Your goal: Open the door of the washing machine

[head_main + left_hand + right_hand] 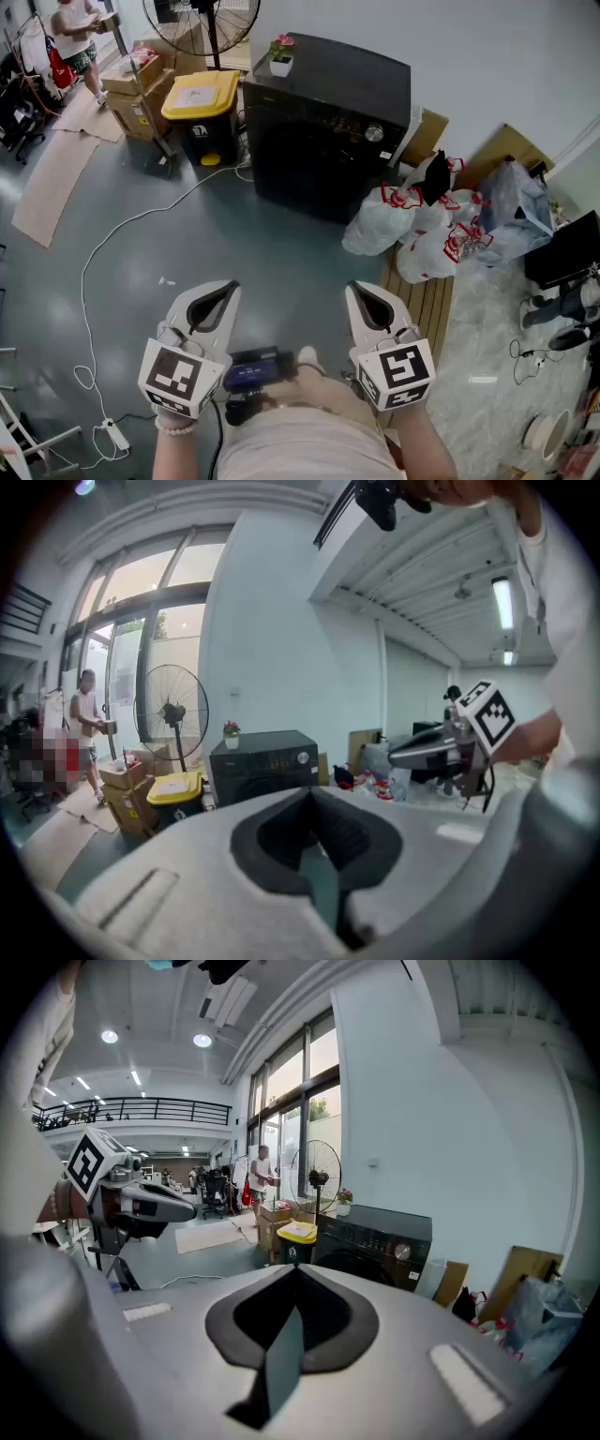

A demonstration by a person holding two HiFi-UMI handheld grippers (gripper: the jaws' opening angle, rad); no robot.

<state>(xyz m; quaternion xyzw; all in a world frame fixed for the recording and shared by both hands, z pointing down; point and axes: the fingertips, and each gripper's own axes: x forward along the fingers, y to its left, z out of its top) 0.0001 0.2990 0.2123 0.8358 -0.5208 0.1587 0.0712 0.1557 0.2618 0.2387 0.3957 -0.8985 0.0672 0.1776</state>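
Approaching the washing machine (323, 131), upper centre, with left tongs (223, 292) and right tongs (361, 292) pinched shut, empty — you'd skid off its door (300, 173).

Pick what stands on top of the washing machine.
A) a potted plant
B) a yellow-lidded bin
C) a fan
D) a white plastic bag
A: a small potted plant with a pink flower stands near a corner of the washing machine's top. The other things are on the floor around it.
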